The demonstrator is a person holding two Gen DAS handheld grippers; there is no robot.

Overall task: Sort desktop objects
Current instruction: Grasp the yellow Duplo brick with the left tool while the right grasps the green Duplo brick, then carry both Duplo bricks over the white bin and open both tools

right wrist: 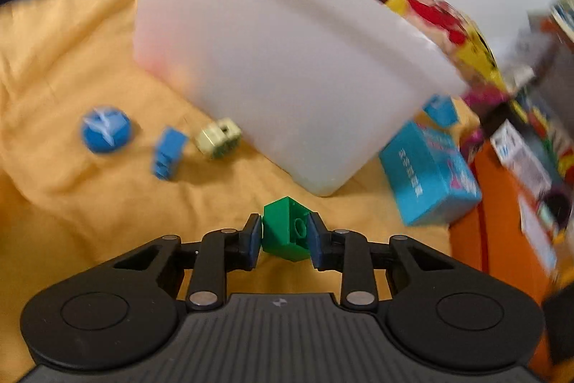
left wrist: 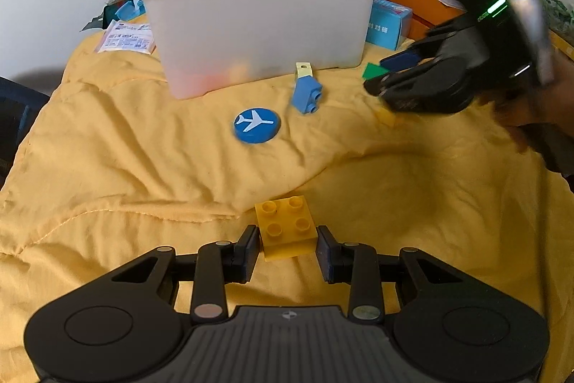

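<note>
Left wrist: left tongs (left wrist: 287, 244) grip yellow brick (left wrist: 285, 227); right tongs (right wrist: 283, 234) grip green brick (right wrist: 285, 228).

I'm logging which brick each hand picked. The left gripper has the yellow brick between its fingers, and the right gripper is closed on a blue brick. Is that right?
Not quite. The brick in the right gripper is green, not blue: the right wrist view shows the green brick pinched between its pads. The blue brick lies loose on the yellow cloth. The left gripper does have the yellow brick between its fingers.

Right wrist view smeared, bin (right wrist: 287, 78) contents indistinct
</note>
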